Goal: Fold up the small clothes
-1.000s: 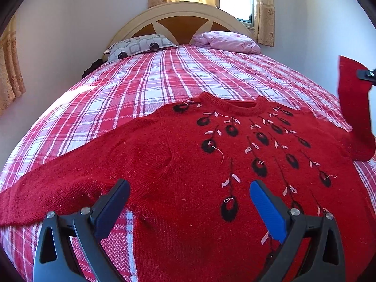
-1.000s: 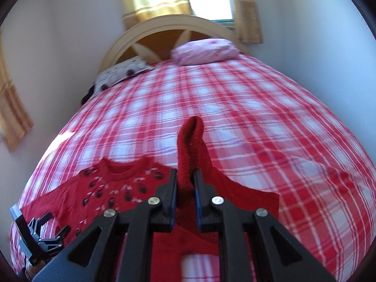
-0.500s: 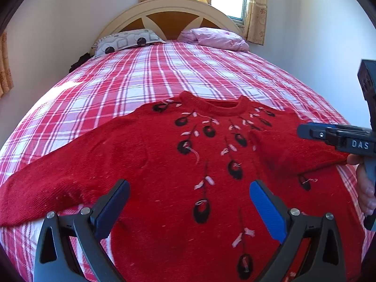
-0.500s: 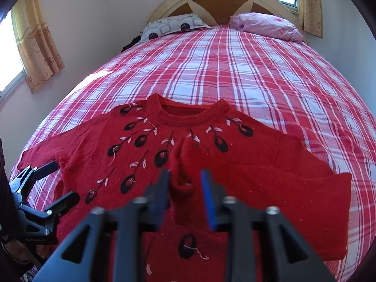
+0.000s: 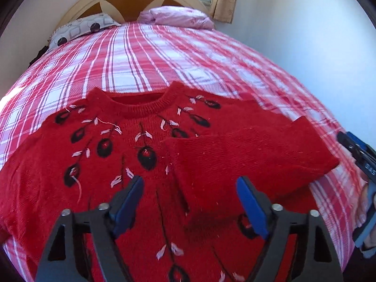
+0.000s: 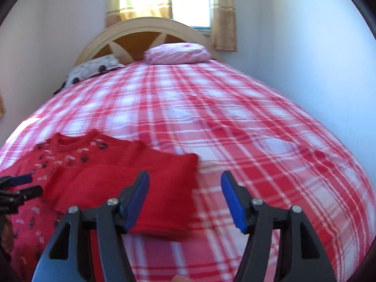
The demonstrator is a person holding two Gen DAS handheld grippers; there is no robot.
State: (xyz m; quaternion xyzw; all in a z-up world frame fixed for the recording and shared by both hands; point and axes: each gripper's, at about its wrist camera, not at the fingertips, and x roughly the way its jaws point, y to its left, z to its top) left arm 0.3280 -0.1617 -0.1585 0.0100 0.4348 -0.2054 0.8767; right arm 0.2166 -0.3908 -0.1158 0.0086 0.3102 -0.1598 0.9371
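"DAS" — on right gripper (image 5: pixel 366 162)

Each tool, the left tool (image 5: pixel 189 202) and the right tool (image 6: pixel 185 199), has black arms, blue pads (image 6: pixel 232 202) and shiny silver screws (image 5: pixel 277 207). White letters "DAS" mark one side.

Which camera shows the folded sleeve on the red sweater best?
The left wrist view: the folded sleeve lies sharp across the red sweater, its whole length visible. The right wrist view shows it blurred, partly behind a finger.
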